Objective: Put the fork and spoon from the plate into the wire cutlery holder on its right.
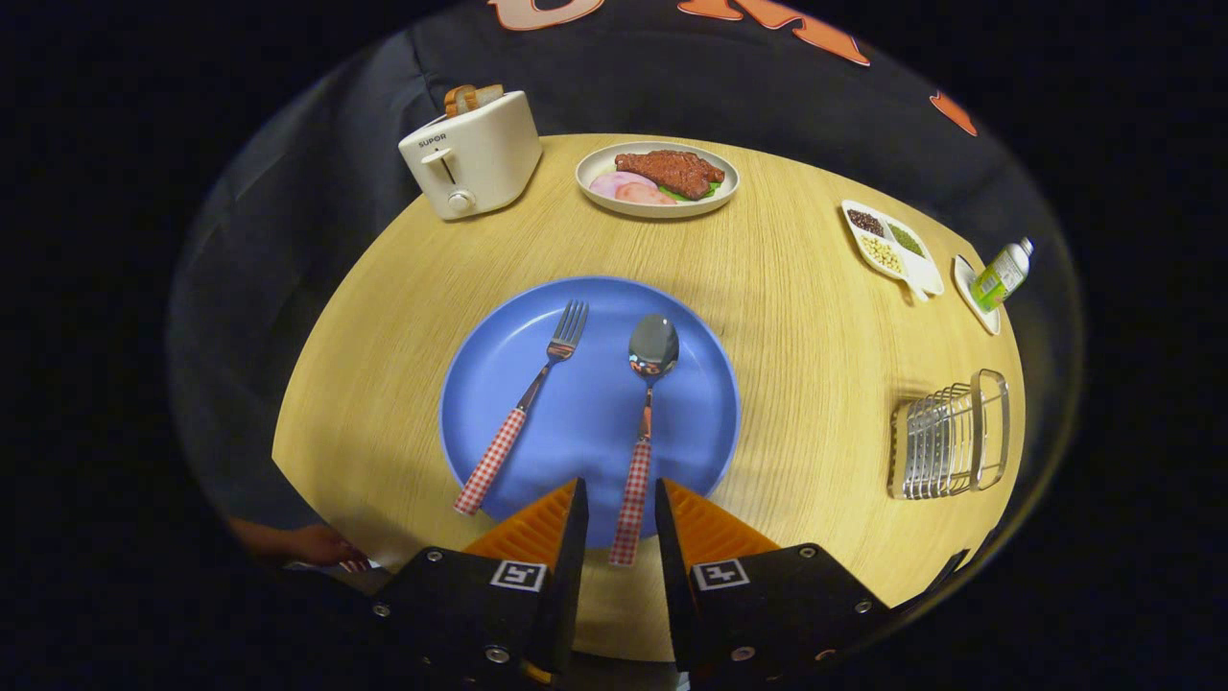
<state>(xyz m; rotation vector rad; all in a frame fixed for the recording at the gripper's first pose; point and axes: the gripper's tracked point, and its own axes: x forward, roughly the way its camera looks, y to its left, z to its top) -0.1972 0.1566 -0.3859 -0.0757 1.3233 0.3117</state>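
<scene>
Right now, gripper view: gripper (621, 499) hovers low over the near edge of a round wooden table (796, 288), fingers (537, 523) parted w/ a narrow gap, holding nothing. The checked handle end of the spoon (645, 422) lies in that gap, but neither finger touches it as far as can be seen. Spoon sits on the blue plate (499, 374) just ahead of the fingers, bowl pointing to 12 o'clock, handle tail hanging over the plate's near rim. Fork (526, 403) lies beside it at approx 10 o'clock from the fingertips, tines toward 1 o'clock, checked handle slanting back over the rim toward 7. Wire cutlery holder (950, 437) stands well apart at 3 o'clock from the plate, near the table edge. Beyond the plate at 12: dish of meat (658, 178); at 11: white toaster (472, 152) w/ bread in it. At 2: divided dish of beans (890, 240), small bottle (1003, 274) just beside it. A hand (317, 547) at 8 o'clock by the table edge.
</scene>
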